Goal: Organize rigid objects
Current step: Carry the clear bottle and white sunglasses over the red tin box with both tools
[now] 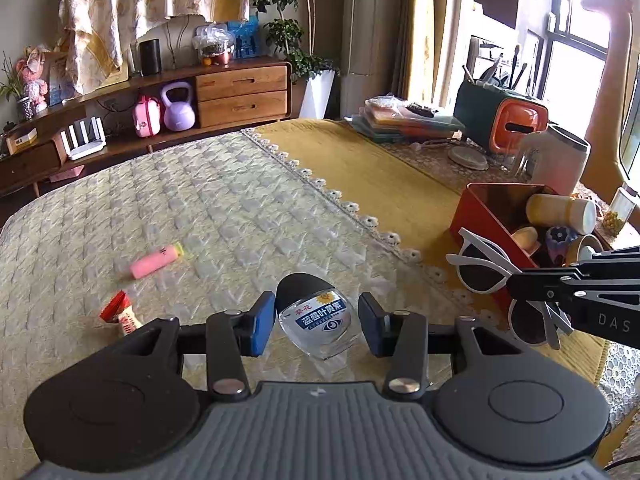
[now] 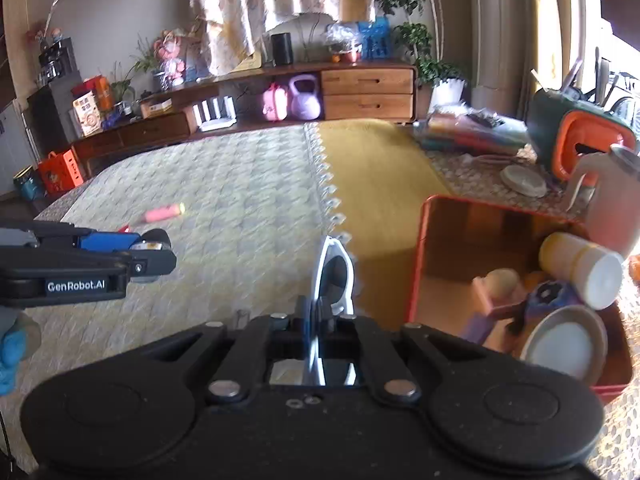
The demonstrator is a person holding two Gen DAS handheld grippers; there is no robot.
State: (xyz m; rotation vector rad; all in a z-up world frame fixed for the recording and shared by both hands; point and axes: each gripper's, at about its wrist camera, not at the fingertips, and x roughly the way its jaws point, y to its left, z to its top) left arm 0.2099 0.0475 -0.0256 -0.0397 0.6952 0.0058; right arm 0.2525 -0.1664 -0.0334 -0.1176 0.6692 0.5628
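Left gripper (image 1: 316, 326): blue pads part-way apart with a small clear bottle (image 1: 312, 320) between them. The left pad looks to touch its side; a gap shows at the right pad, so I can't call a firm clamp.
Bottle: black cap pointing away from the fingers, blue-and-white label facing up, tilted, up off the quilt (image 1: 180, 208).
Right gripper (image 2: 318, 312): fingers pinched tight together on white sunglasses (image 2: 332, 276). The frame stands on edge and sticks out ahead of the tips, dark lens showing.
Sunglasses from the left view: hanging off the right fingers, just this side of the red box's near wall.
Red box (image 2: 416, 264): just right of the right fingers, open top.
In the box: a yellow-and-white cup (image 2: 580, 272) on its side, a round white lid (image 2: 564, 344), a purple toy (image 2: 548, 296).
Ahead-left of the left fingers: pink marker (image 1: 156, 262) lying on the quilt, well apart.
Nearer left: a red-and-white wrapper (image 1: 120, 312), beside the left finger's arm.
Beyond: yellow cloth (image 1: 380, 184) with a lace edge, running to the box.
Far right: white kettle (image 1: 560, 160) behind the box.
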